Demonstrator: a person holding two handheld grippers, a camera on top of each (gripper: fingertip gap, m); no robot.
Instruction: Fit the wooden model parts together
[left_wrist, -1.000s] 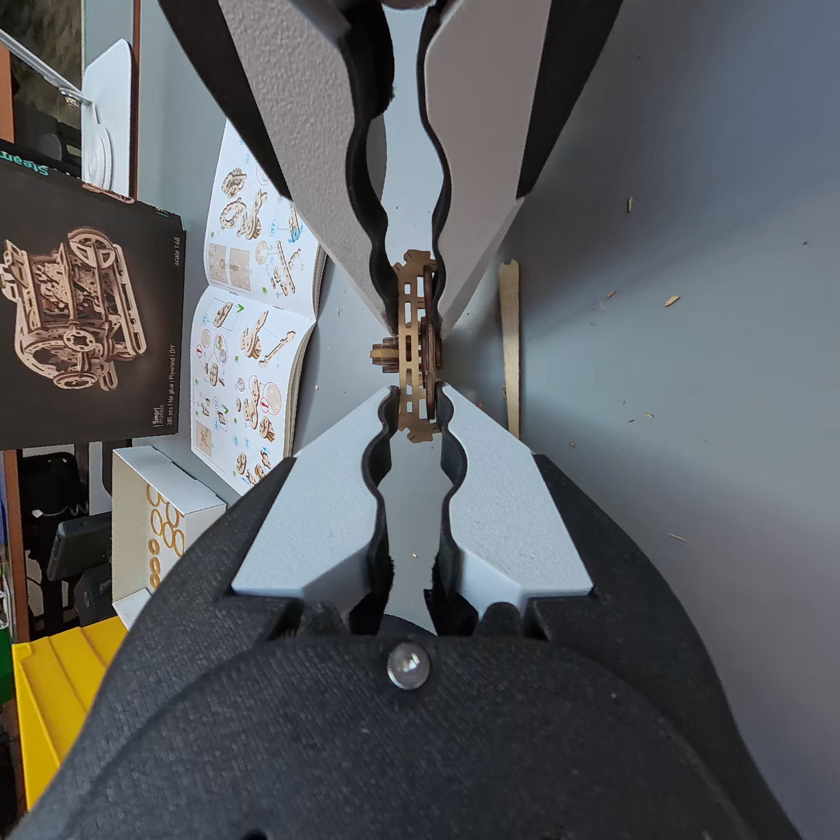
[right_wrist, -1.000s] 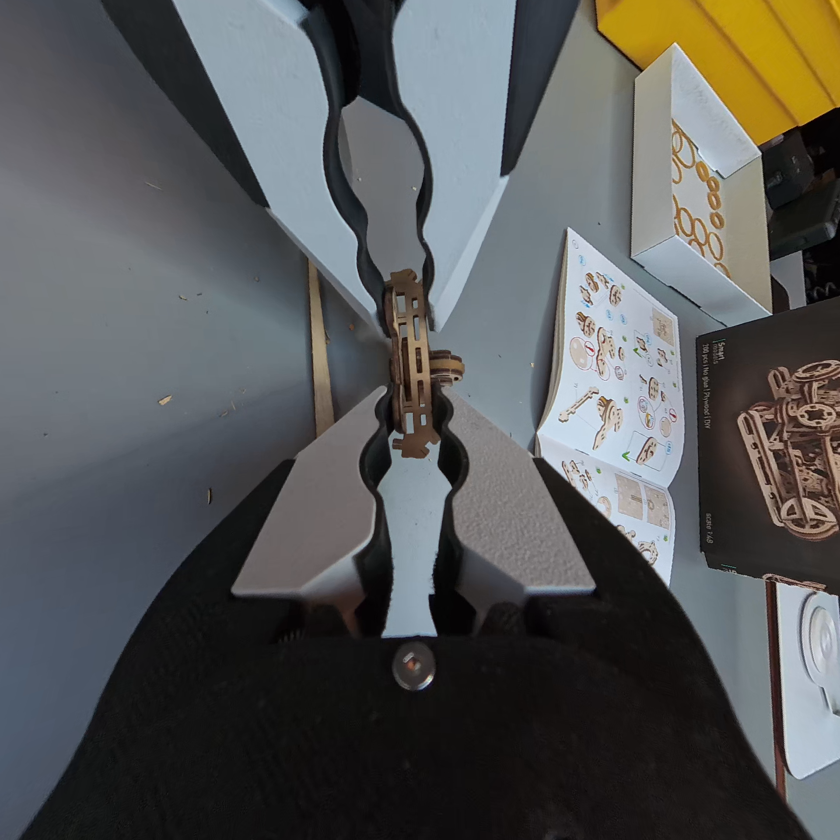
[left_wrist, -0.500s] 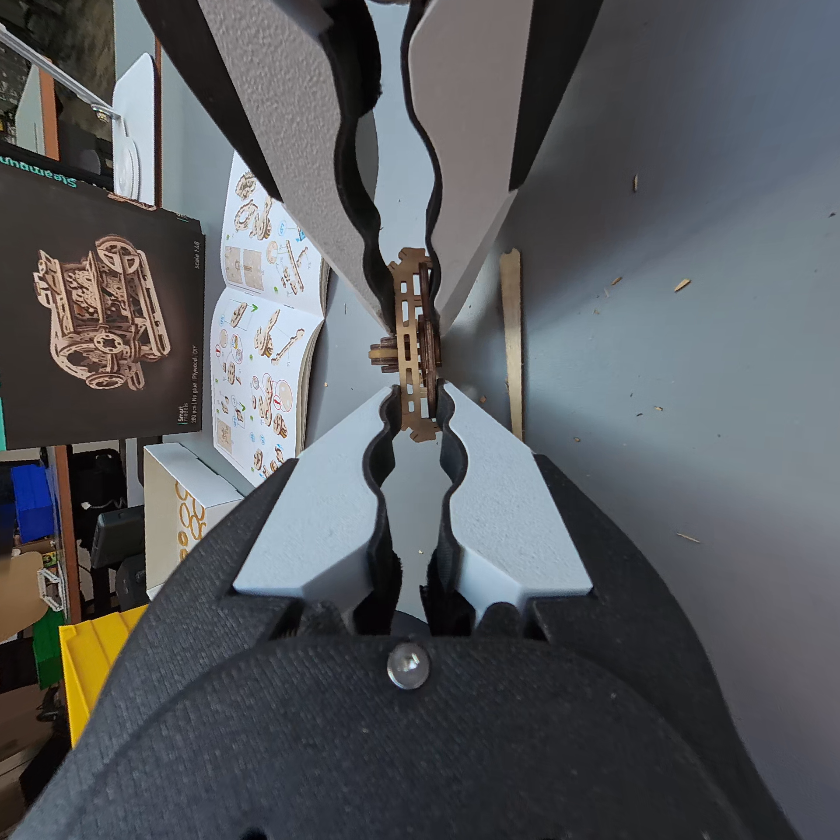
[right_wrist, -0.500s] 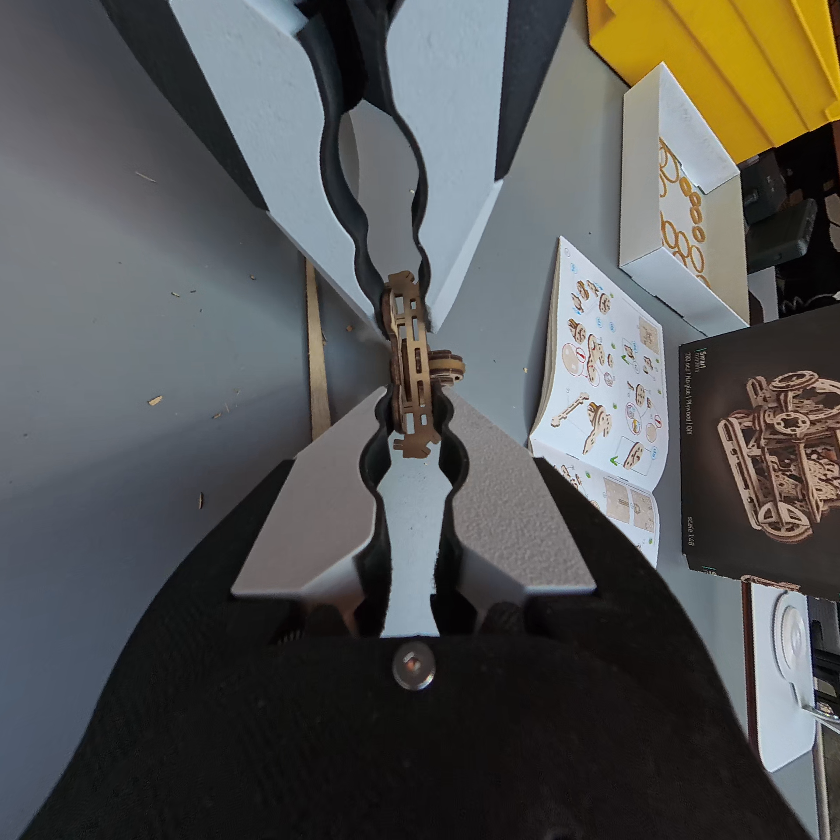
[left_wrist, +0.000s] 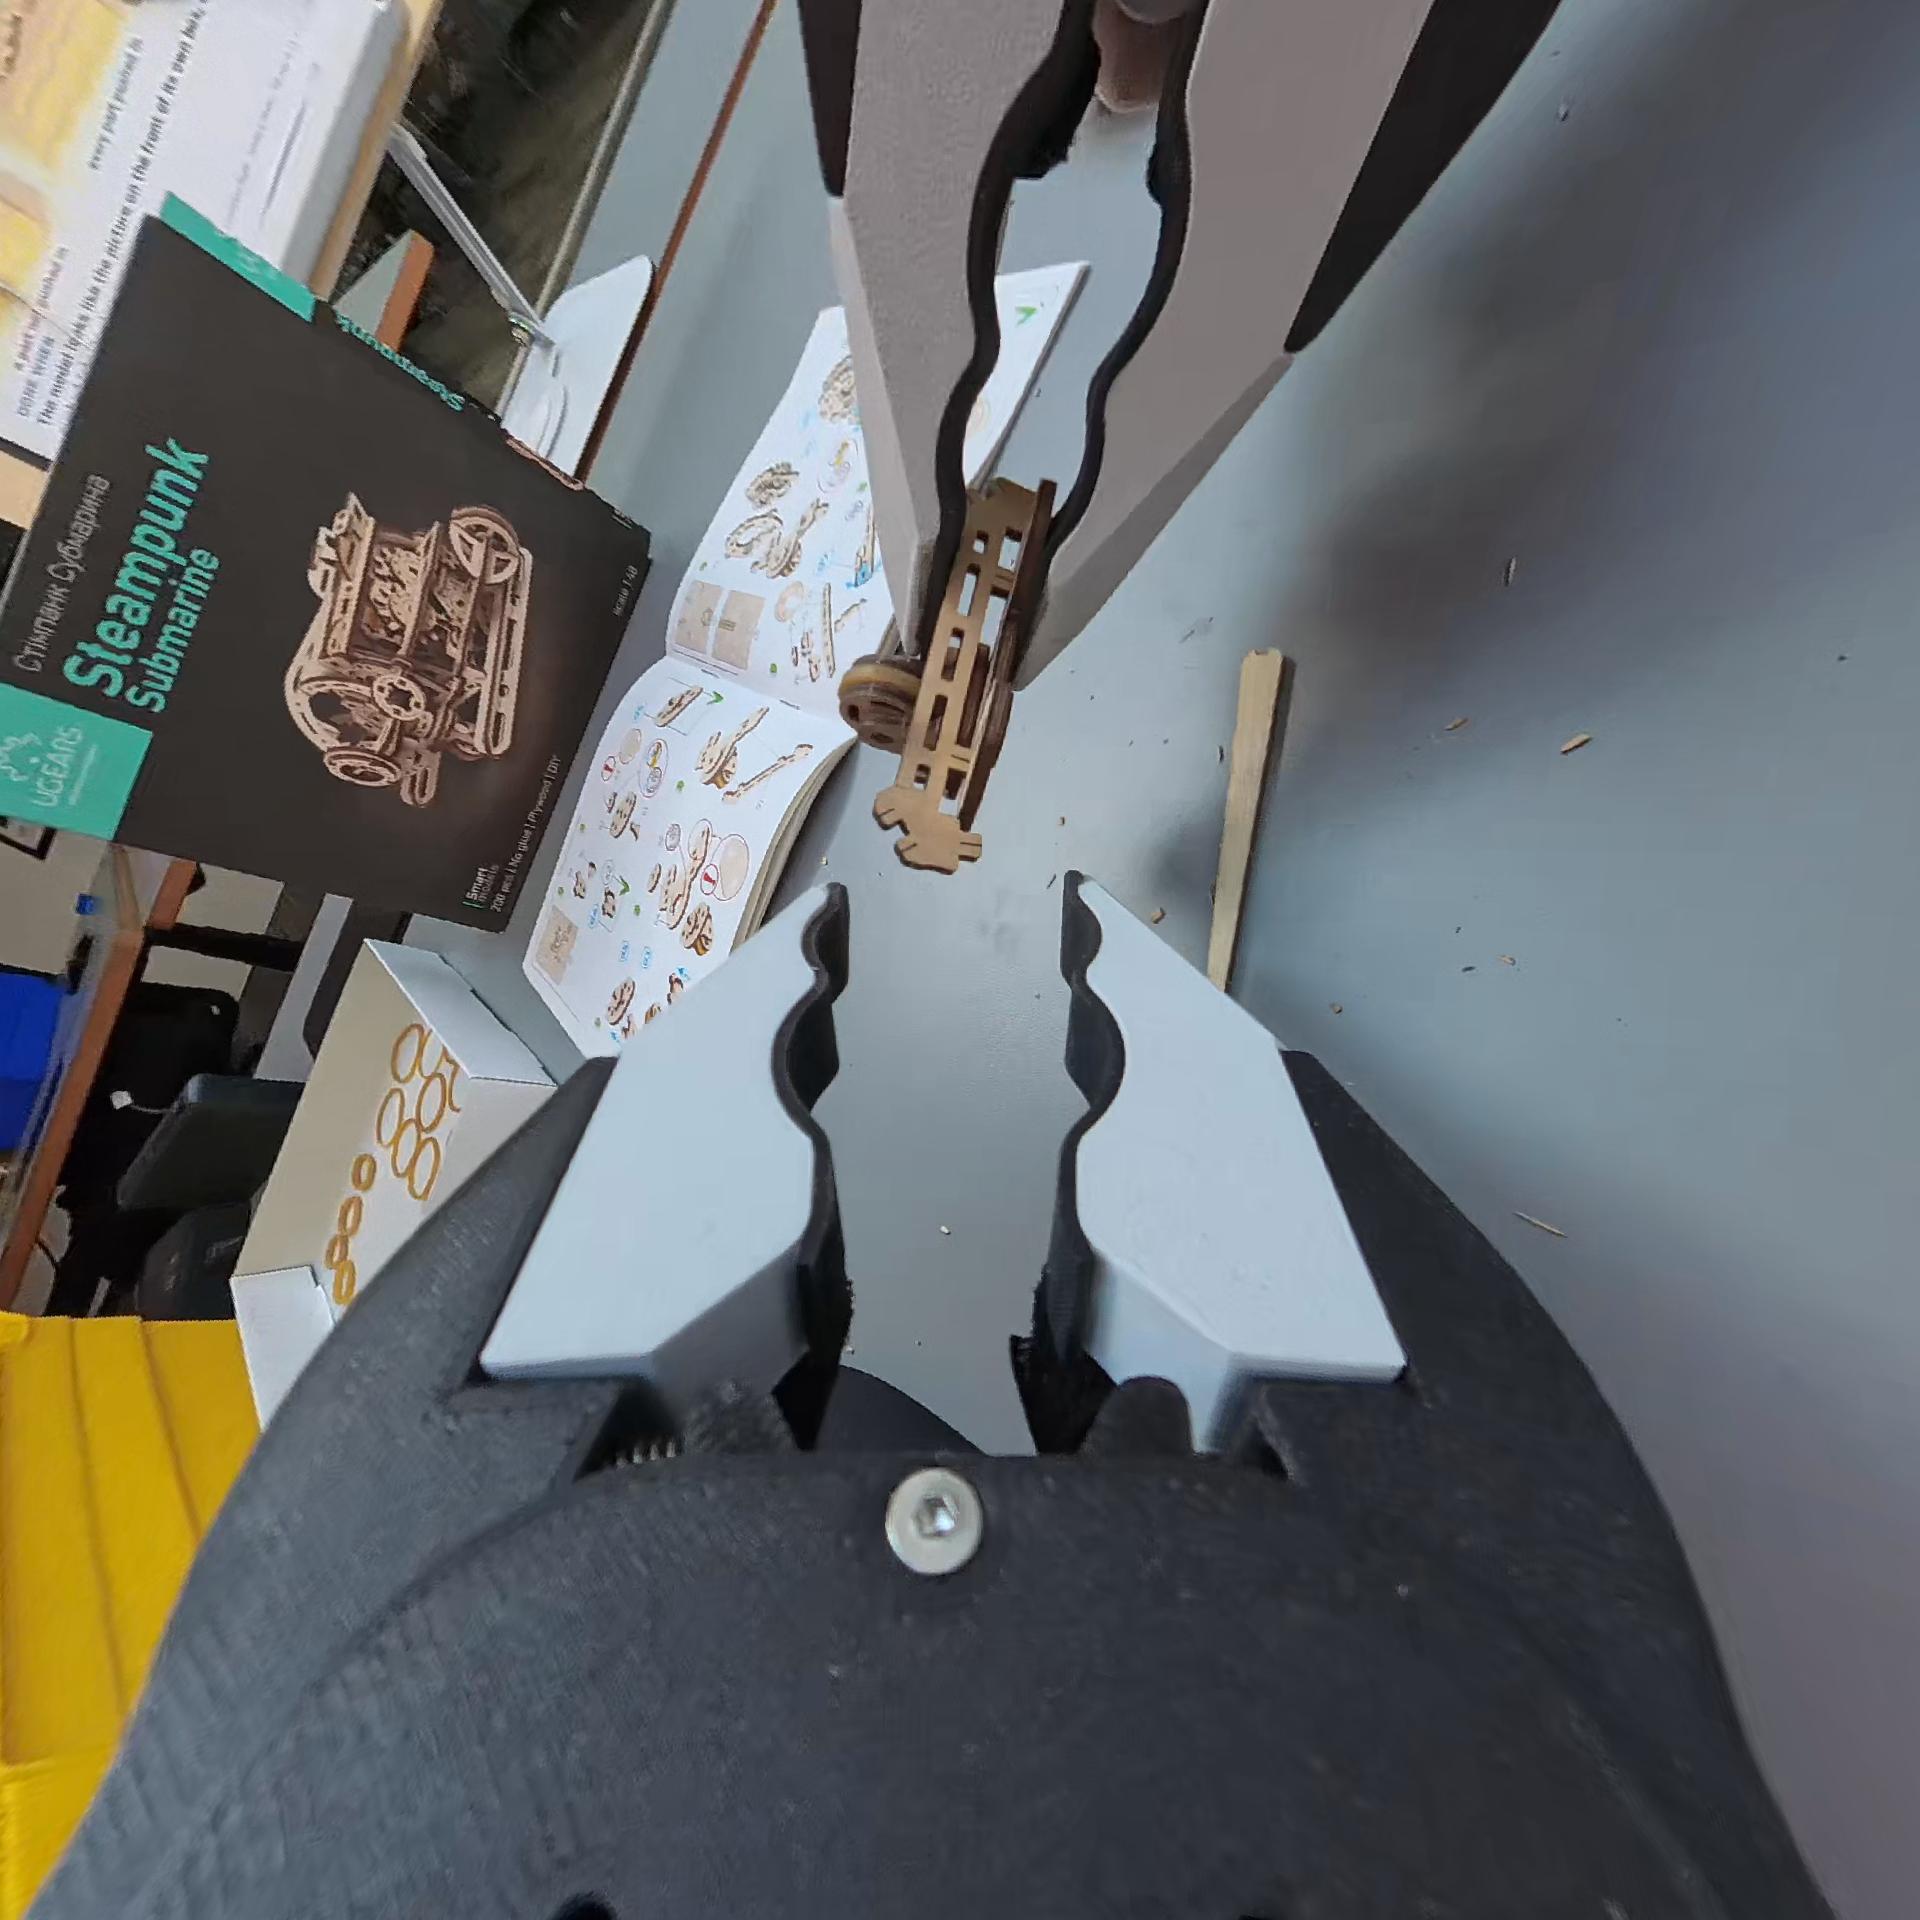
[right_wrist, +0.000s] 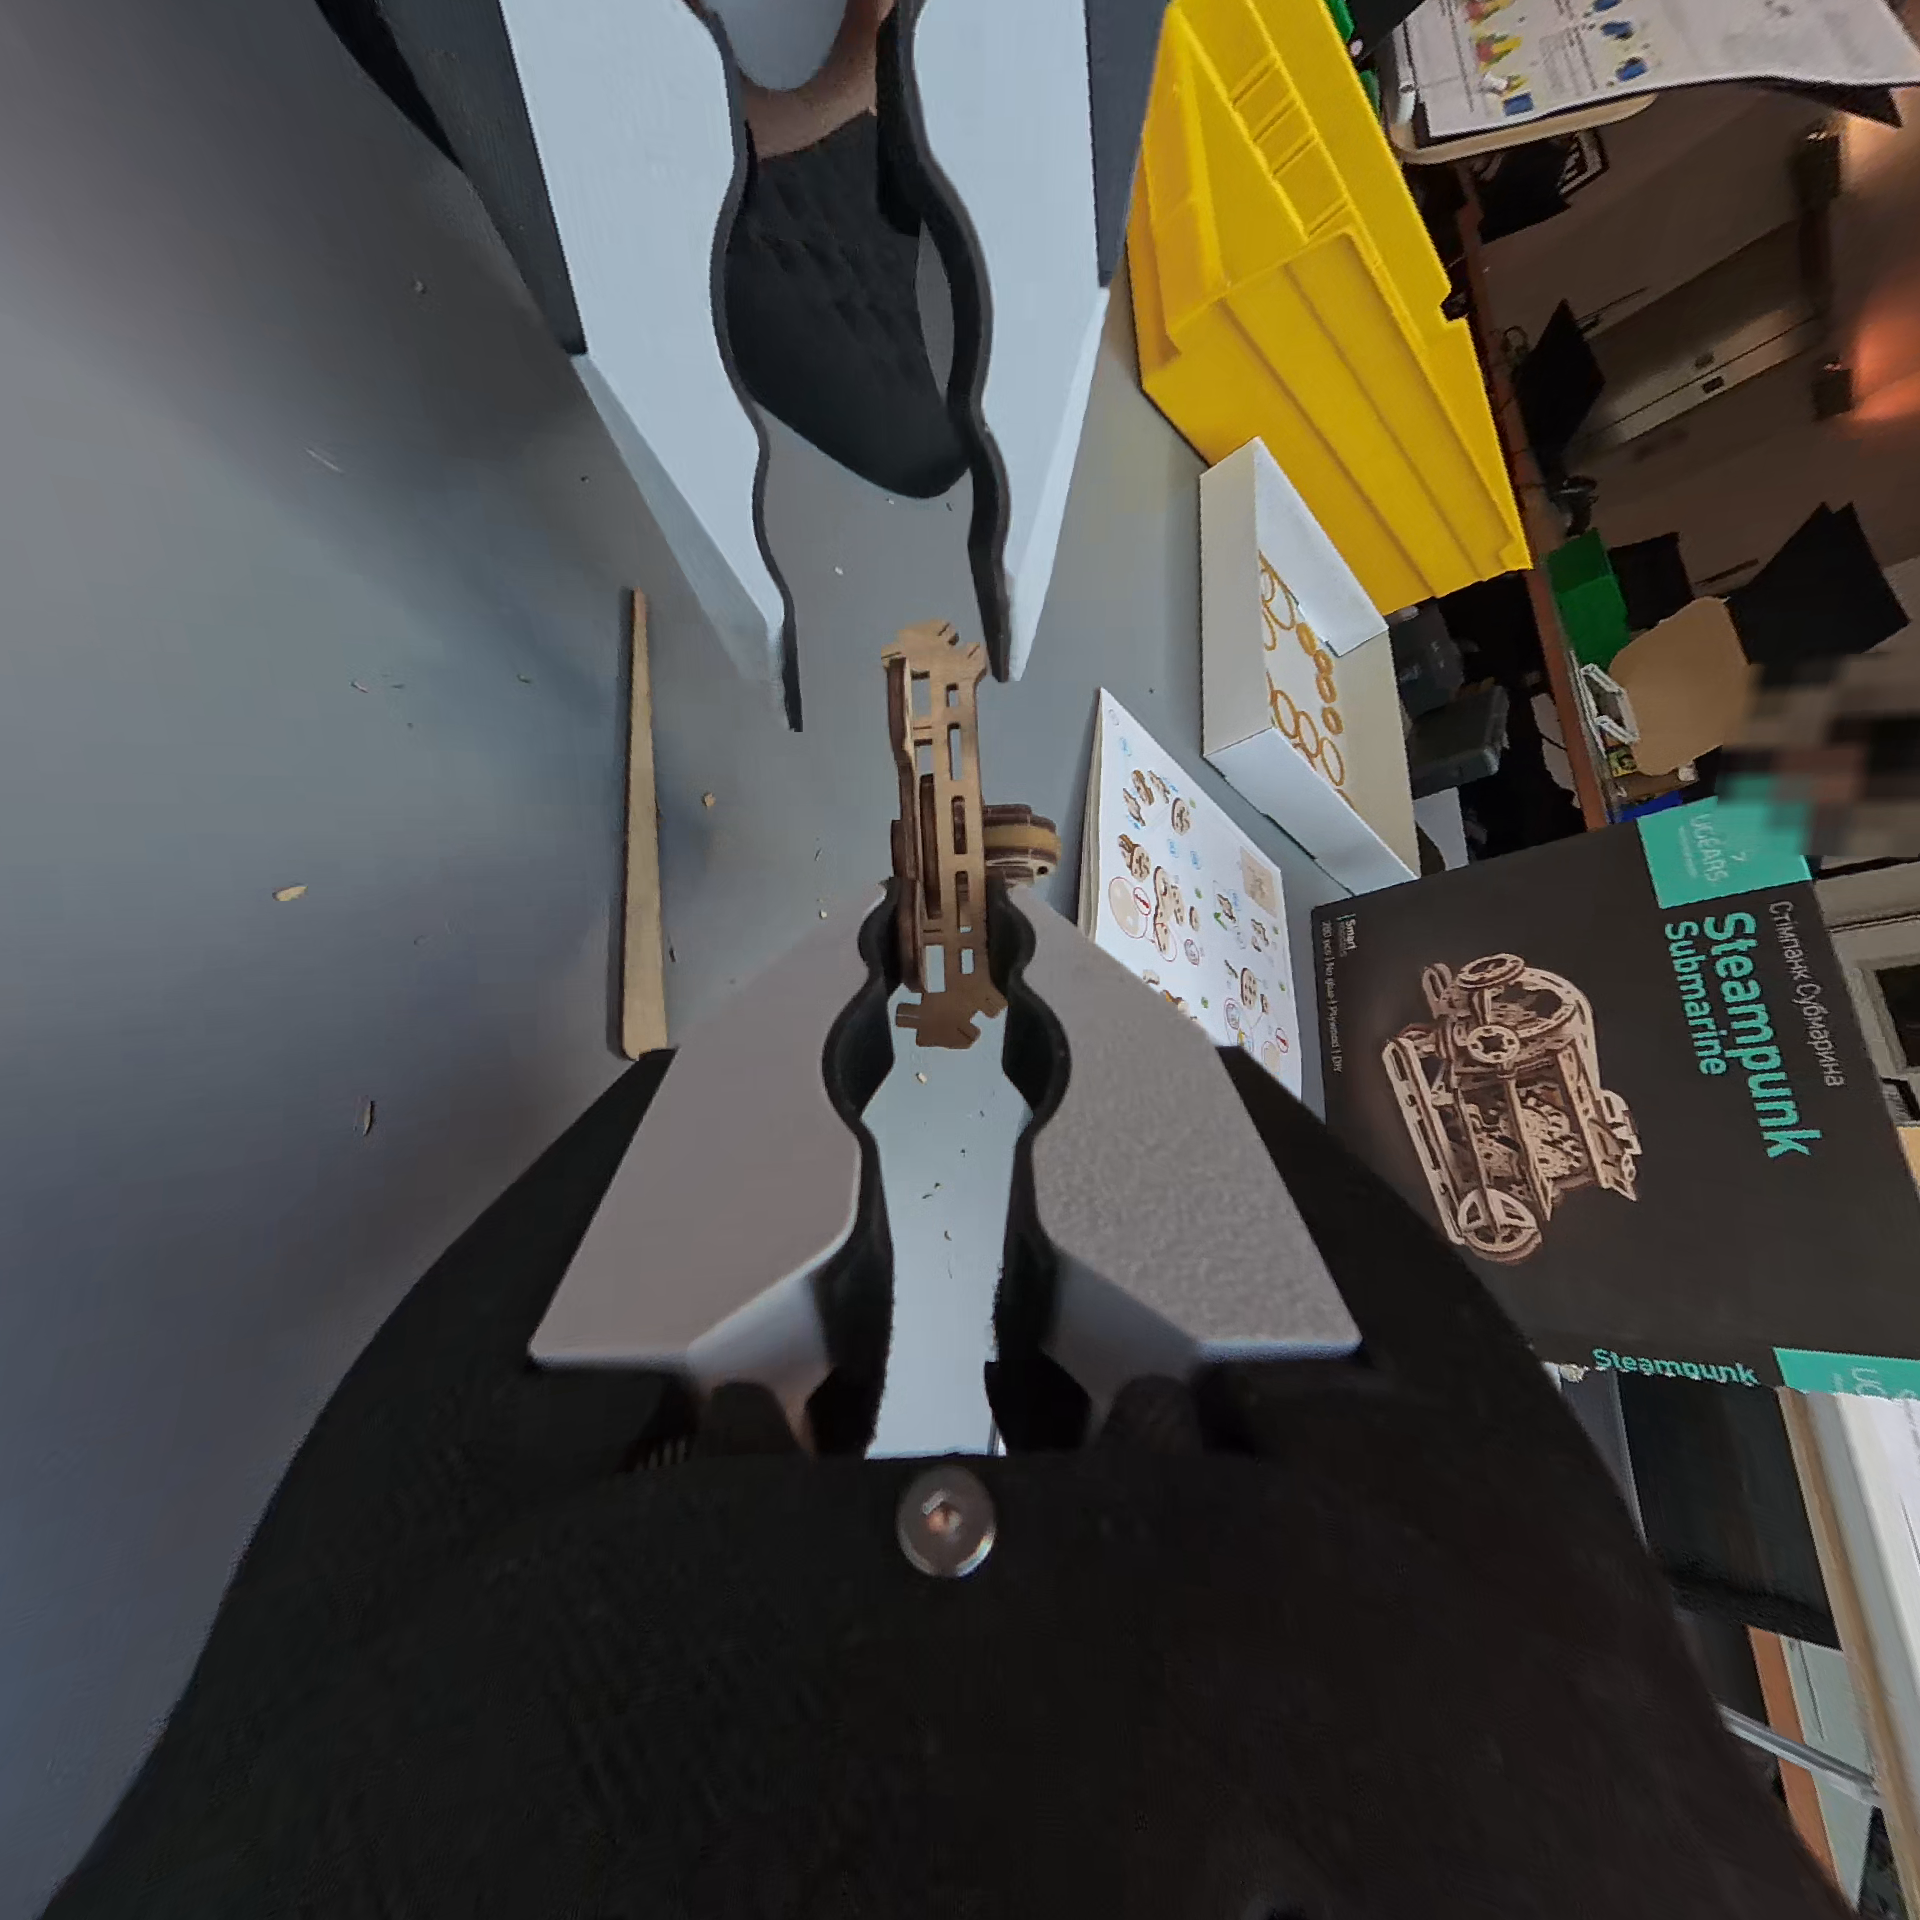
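Note:
The wooden assembly (right_wrist: 935, 748) is a flat slotted piece with a gear and a small round hub on its side. My right gripper (right_wrist: 945, 914) is shut on its near end and holds it above the grey table (right_wrist: 312, 623). My left gripper (left_wrist: 951, 899) is open and empty, its fingertips a short way back from the assembly's free end (left_wrist: 930, 831). In the left wrist view the right gripper (left_wrist: 971, 655) reaches in from the top and clamps the assembly. In the right wrist view the left gripper (right_wrist: 894, 691) stands open beyond the assembly's far end.
A thin wooden strip (left_wrist: 1247, 810) lies on the table beside the grippers. An open instruction booklet (left_wrist: 707, 790), a black kit box (left_wrist: 312, 582), a white box (left_wrist: 416, 1122) and a yellow bin (left_wrist: 94, 1558) sit along one side. Wood chips dot the table. Tip to tip, the grippers are about 4 cm apart.
My left gripper has opened, let go of the wooden assembly and drawn back from it. My right gripper keeps its hold on the assembly. Both views have tilted.

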